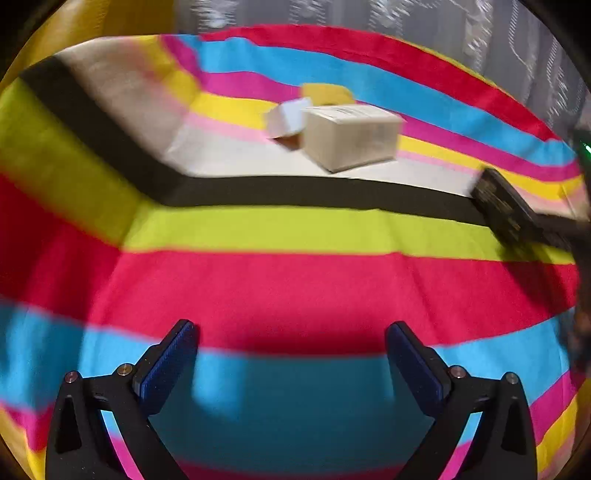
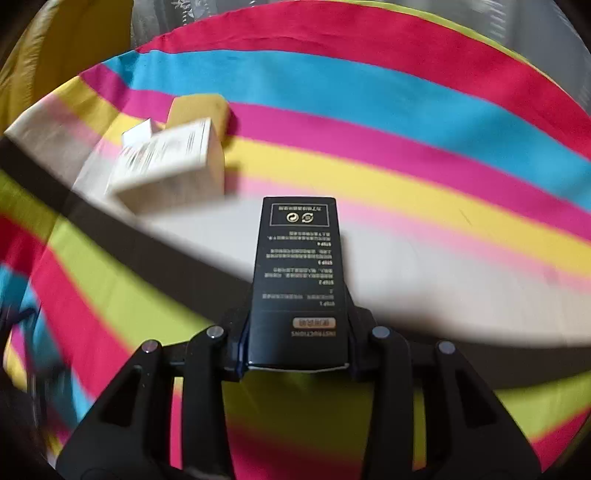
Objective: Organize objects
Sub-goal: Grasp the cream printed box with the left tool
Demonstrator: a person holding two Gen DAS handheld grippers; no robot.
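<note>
My right gripper (image 2: 297,347) is shut on a tall black box (image 2: 299,273) with printed instructions, held above the striped cloth. The same black box shows in the left wrist view (image 1: 506,206) at the far right. A beige cardboard box (image 1: 351,134) lies on the cloth's white stripe, with a small white box (image 1: 286,118) and a yellow box (image 1: 327,94) just behind it. The three also show in the right wrist view: beige box (image 2: 173,166), white box (image 2: 138,134), yellow box (image 2: 199,109), up left of the black box. My left gripper (image 1: 291,350) is open and empty over the red and blue stripes.
A bright striped cloth (image 1: 295,288) covers the whole surface. A lace curtain (image 1: 480,33) hangs behind its far edge. A yellow cushion-like fabric (image 2: 62,51) sits at the far left.
</note>
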